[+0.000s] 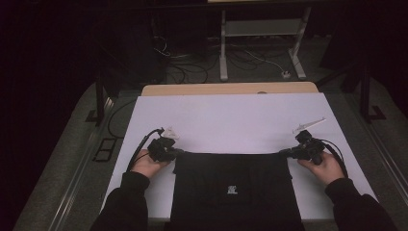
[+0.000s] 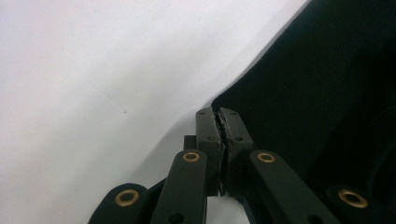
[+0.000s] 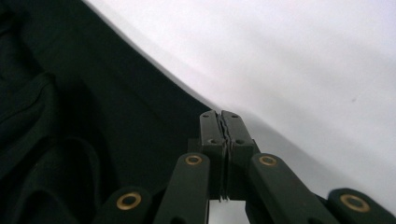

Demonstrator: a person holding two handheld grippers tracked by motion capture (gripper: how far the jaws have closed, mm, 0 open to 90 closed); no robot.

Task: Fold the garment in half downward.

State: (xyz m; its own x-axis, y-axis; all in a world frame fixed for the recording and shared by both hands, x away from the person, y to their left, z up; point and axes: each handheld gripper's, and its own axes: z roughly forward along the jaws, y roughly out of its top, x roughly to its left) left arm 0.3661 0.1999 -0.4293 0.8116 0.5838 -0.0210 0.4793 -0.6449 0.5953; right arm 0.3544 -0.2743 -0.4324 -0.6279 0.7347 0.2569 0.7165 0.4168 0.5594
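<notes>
A black garment [image 1: 235,190] lies flat on the white surface [image 1: 231,120], at the near edge between the person's two hands. Its far edge runs straight across, and a small white print sits near its middle. The near part hangs past the surface's edge.

The left hand-held gripper [image 1: 177,153] meets the garment's far left corner. In the left gripper view the garment [image 2: 317,88] fills the right side, and the jaws of the left hand-held gripper [image 2: 218,114] stand pressed together with the corner of the cloth pinched between the pads. The right hand-held gripper [image 1: 285,153] meets the far right corner in the same way. In the right gripper view the garment [image 3: 93,116] fills the left side, and the right hand-held gripper [image 3: 220,115] is closed tight on the cloth's edge.

The left hand [image 1: 148,166] and the right hand [image 1: 326,166] rest low on the surface, each in a dark sleeve, with a black cable looping from each gripper.

Beyond the white sheet a strip of wooden tabletop [image 1: 231,89] shows. Farther back, cables [image 1: 192,67] lie on the dark floor beside a white metal frame [image 1: 260,38].
</notes>
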